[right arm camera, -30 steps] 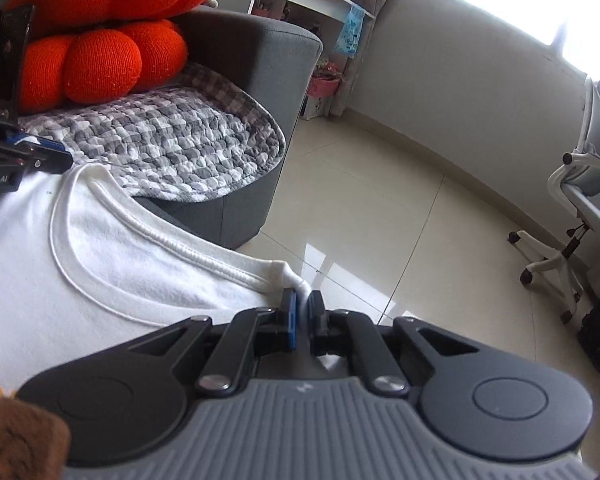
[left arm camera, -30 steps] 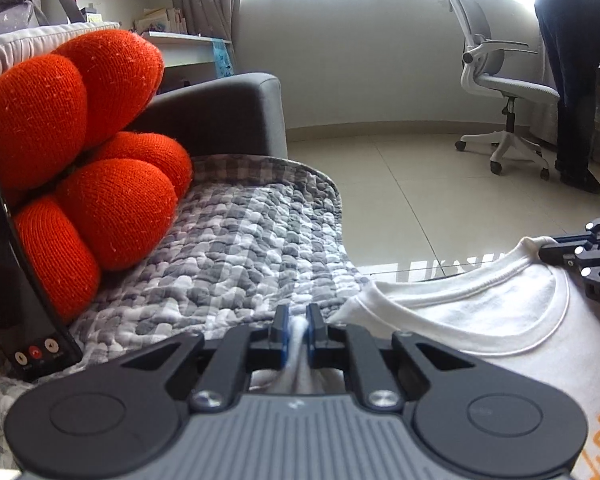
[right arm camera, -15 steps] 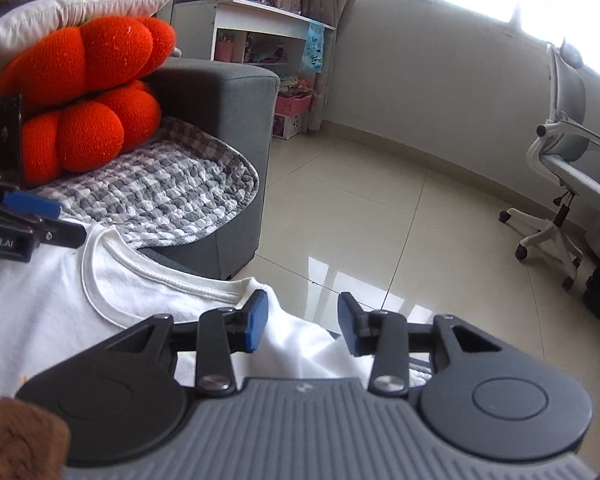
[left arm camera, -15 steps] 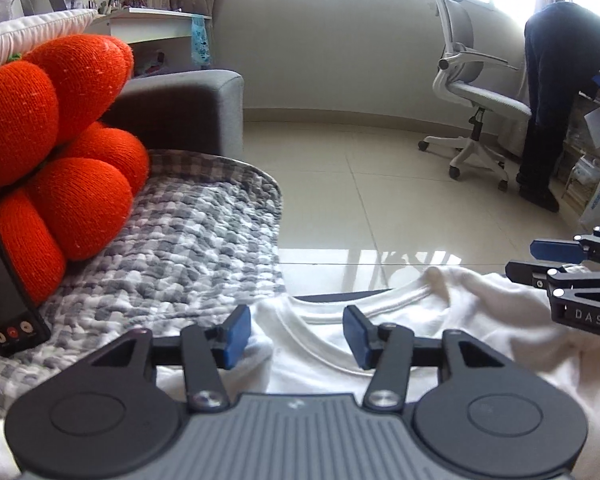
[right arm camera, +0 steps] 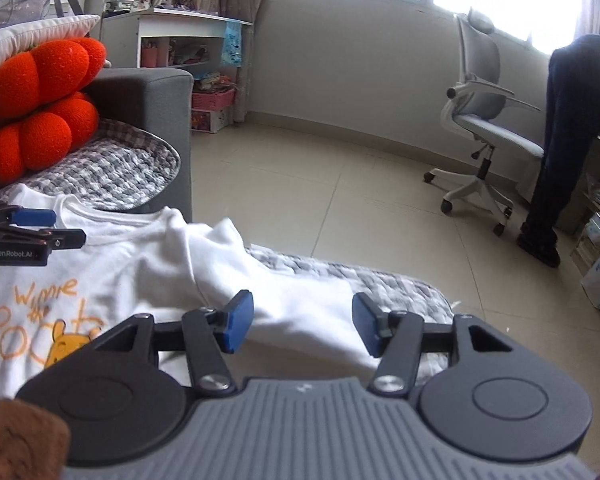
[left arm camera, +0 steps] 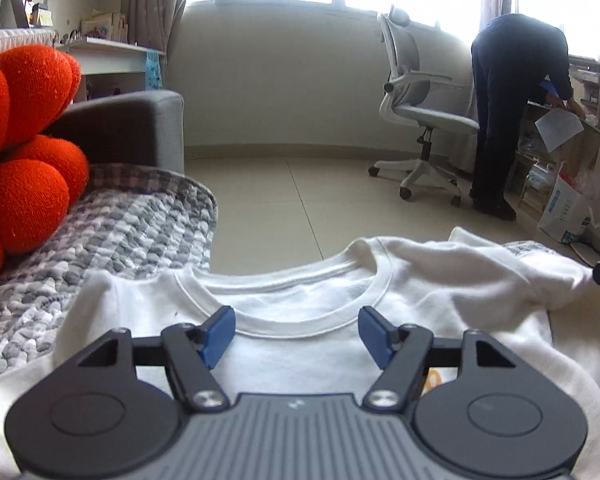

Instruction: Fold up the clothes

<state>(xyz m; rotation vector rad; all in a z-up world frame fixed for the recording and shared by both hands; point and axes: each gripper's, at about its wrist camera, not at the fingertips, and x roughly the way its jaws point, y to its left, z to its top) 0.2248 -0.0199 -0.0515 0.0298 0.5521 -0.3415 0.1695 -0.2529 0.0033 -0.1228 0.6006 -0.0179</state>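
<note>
Both shoulders let go a second back: left gripper [left arm camera: 293,335] and right gripper [right arm camera: 302,328] jaws just opening, now apart, nothing between. White T-shirt [left arm camera: 300,320] lying front-up on grey blanket [left arm camera: 112,236], right sleeve [right arm camera: 284,300] rumpled. Spread done; folding next, probably.

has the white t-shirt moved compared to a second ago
Yes. In the left wrist view the white t-shirt was pinched at its shoulders; now it lies released, its collar facing the grey sofa arm further off, one sleeve flopped over.
</note>
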